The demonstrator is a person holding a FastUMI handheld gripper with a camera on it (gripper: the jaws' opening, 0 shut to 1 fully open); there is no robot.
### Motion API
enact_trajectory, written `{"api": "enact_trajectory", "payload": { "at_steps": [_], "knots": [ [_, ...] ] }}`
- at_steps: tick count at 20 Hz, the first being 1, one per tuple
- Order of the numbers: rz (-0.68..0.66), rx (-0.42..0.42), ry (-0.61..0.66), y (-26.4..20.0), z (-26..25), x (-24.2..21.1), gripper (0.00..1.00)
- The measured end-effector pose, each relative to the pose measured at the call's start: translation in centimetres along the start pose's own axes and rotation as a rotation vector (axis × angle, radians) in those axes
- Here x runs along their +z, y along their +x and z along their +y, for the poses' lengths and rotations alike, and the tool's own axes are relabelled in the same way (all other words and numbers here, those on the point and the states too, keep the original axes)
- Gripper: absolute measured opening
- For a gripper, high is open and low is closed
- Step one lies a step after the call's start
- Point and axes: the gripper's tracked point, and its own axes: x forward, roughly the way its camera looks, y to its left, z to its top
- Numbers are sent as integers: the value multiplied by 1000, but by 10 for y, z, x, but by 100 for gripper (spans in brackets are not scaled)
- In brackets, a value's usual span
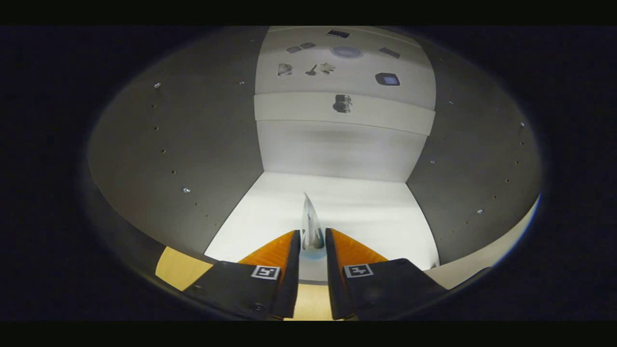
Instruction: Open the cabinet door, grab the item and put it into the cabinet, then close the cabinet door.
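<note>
Where the cabinet (212, 144) spreads across the frame, its grey side walls and pale floor are seen. At lower centre, a thin clear item (311, 224), hard to identify, is clamped between the fingers (312, 239), its base hidden.
</note>
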Motion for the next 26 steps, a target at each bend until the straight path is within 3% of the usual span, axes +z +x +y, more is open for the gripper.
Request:
{"api": "enact_trajectory", "payload": {
  "at_steps": [2,3,6,10,17,26],
  "knots": [
    [-19,-13,-12,-1,-5,0,53],
    [-34,-13,-8,-2,-3,2,66],
    [-74,5,25,-14,1,5,91],
    [-142,17,20,-45,3,3,93],
    [-369,84,32,-153,31,-17,93],
    [-513,124,87,-268,49,-128,93]
  ]
}}
